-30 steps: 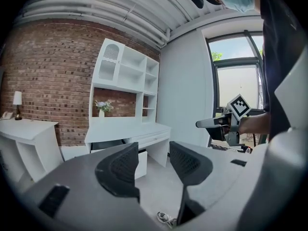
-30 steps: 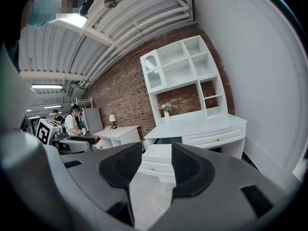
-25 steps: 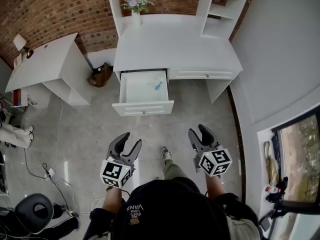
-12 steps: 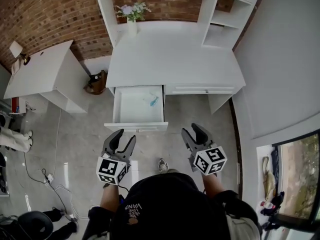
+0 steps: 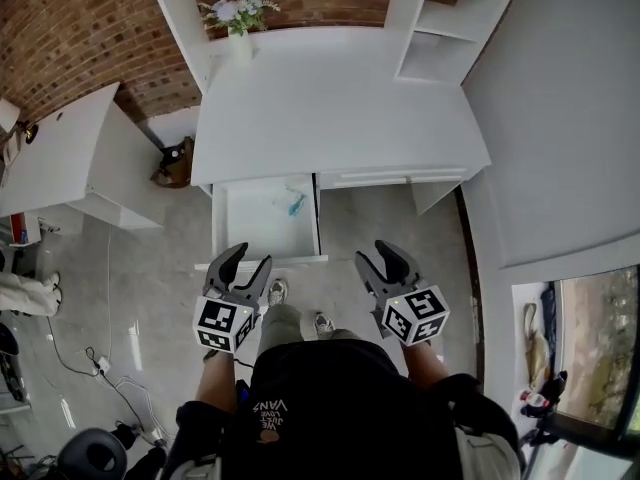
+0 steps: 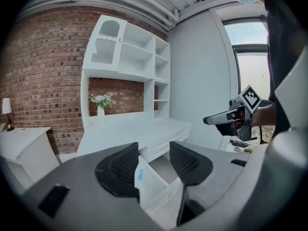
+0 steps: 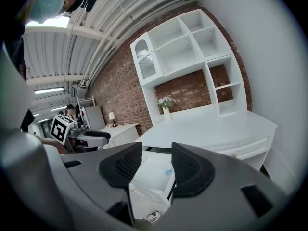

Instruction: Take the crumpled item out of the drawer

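The left tool (image 5: 250, 258) and right tool (image 5: 378, 255) are both spread and empty, poised for a reach. The drawer (image 5: 218, 230) stands pulled out of the bench (image 5: 330, 108) just ahead of the left tool, which leaves the blue crumpled item (image 5: 294, 205) exposed near its far end.

The desk (image 5: 330, 98) and drawer (image 5: 262, 236) are plain white, wall's (image 5: 70, 28) red-brown brick. Crumpled item (image 5: 296, 205) is light blue, floor's (image 5: 150, 268) mottled grey.
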